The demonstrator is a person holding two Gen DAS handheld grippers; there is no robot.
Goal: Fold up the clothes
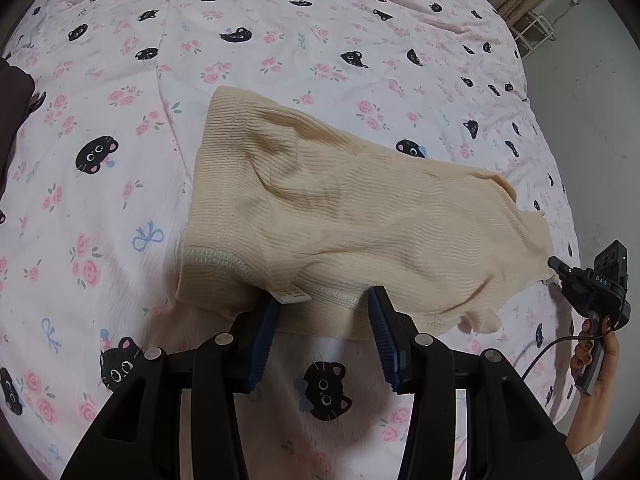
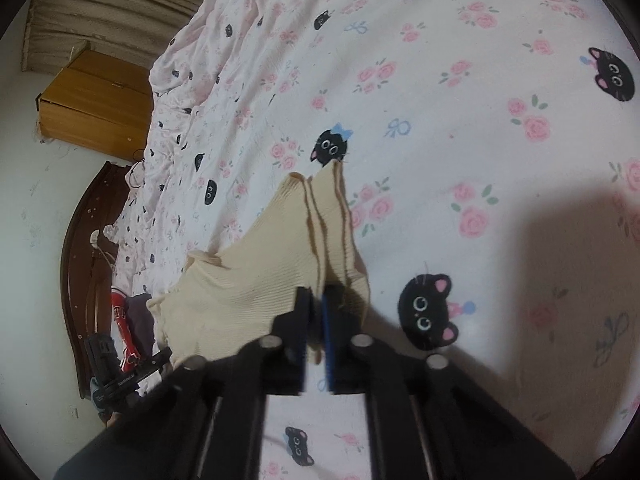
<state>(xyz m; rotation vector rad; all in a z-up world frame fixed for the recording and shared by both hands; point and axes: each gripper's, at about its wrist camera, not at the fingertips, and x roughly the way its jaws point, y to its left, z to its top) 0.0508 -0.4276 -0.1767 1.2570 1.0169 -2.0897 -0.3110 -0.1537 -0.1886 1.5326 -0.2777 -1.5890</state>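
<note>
A cream ribbed knit garment (image 1: 340,216) lies folded on the bed, with its hem and a white label facing my left gripper. My left gripper (image 1: 324,300) is open, its blue pads either side of the garment's near edge without holding it. My right gripper (image 2: 317,300) is shut on a corner of the same garment (image 2: 256,280) and lifts that edge a little off the bed. In the left wrist view the right gripper (image 1: 554,266) shows at the far right, held by a hand, at the garment's right corner.
The bed is covered by a pink sheet (image 1: 280,40) printed with black cats and roses. A dark wooden bed frame (image 2: 80,248), a wooden cabinet (image 2: 96,108) and red and dark clothes (image 2: 128,320) lie to the left in the right wrist view.
</note>
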